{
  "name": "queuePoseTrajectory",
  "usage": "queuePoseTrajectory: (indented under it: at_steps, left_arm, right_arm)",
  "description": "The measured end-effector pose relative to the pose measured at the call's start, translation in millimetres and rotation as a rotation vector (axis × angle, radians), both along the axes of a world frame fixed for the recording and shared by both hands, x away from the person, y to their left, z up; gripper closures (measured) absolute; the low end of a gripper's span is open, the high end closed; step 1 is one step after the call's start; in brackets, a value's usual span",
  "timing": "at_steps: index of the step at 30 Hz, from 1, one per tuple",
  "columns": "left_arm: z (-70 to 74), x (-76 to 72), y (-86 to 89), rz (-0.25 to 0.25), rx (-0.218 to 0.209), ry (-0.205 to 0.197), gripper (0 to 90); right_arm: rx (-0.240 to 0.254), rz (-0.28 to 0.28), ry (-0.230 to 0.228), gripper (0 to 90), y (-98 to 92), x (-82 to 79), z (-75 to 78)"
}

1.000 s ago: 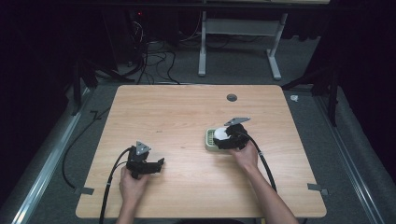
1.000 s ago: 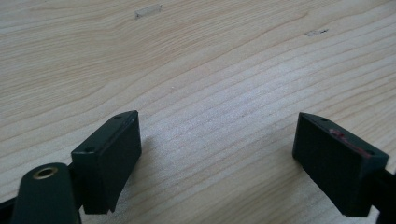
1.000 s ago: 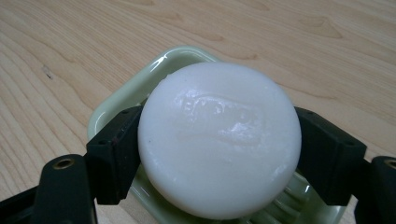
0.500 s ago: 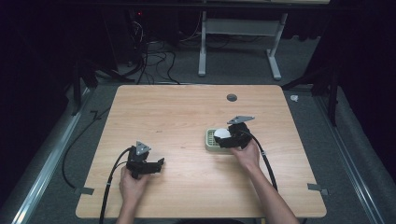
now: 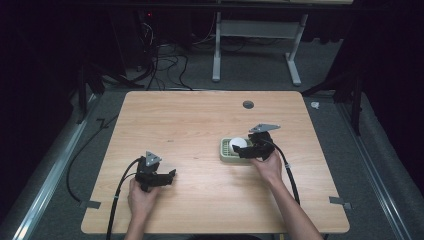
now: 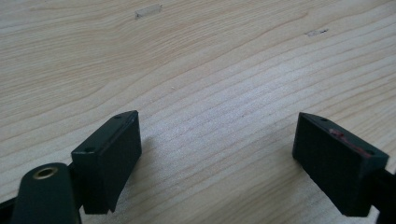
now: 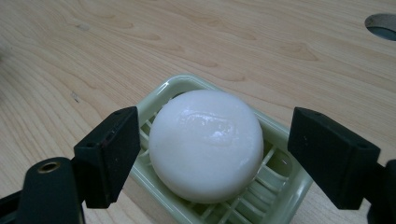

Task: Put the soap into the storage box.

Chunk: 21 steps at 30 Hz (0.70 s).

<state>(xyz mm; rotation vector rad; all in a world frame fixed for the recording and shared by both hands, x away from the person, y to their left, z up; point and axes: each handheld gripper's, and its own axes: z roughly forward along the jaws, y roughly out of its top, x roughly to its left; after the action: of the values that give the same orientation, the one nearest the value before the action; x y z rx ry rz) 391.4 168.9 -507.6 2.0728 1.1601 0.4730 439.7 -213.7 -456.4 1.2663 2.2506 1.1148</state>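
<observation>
We see the right gripper (image 7: 212,154) w/ jaws wide apart either side of a white soap (image 7: 205,144), not touching it; soap sits in a green dish (image 7: 289,193) on the table (image 5: 200,125), right of centre. Left gripper (image 6: 217,154) rests near the front-left, jaws apart over bare wood.

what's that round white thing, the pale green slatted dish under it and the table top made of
Round white lump: probably a bar of soap, smooth and waxy with a soft wet-looking sheen; it could be something else.
Pale green slatted dish: looks like moulded plastic, glossy, with thin even ribs and a rounded rim.
Table top: wood or wood-look laminate, matt, with printed-looking grain lines.
</observation>
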Motion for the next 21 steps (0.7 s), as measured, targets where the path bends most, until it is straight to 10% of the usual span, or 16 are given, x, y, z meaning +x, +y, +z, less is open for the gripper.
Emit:
queuePoseTrajectory:
  at_steps: [21]
  left_arm:
    - [0.0,0.0,0.0,0.000,0.000,0.000,16.0]
  right_arm:
    - [0.046,-0.029,-0.026,21.4,-24.8,-14.1,14.7]
